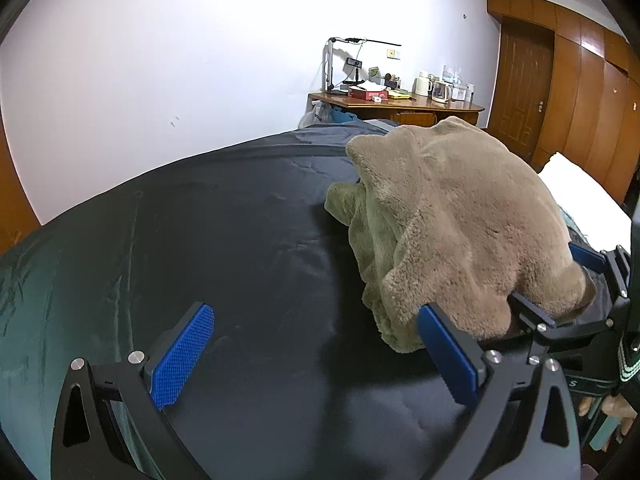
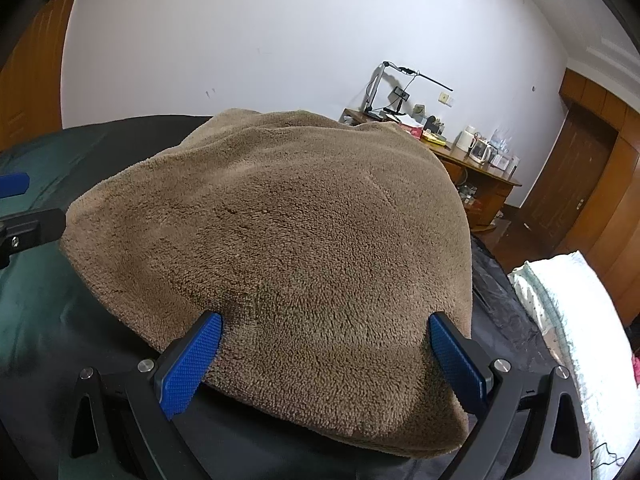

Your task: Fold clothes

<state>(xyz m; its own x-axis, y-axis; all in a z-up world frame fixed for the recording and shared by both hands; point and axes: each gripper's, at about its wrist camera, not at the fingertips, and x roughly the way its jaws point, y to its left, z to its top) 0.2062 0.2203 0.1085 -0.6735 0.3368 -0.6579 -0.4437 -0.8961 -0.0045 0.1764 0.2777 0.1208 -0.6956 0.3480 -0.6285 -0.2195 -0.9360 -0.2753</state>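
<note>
Both handheld grippers have blue-padded fingers spread wide: the left gripper (image 1: 316, 354) hovers over bare dark sheet (image 1: 224, 248) and grasps nothing. Between the fingers of the right gripper (image 2: 326, 354) lies the near edge of a brown fleece garment (image 2: 288, 248), bunched in a heap on the bed, unclamped. A wooden desk (image 1: 404, 106) stands against the far white wall.

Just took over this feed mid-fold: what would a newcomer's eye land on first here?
First, the brown fleece garment, bunched in a heap on the dark bed sheet and filling the right wrist view. The right gripper has its jaws spread around the near edge of the fleece, while the left gripper stands open over bare sheet beside it. Beyond, a cluttered wooden desk stands against the white wall.
</note>
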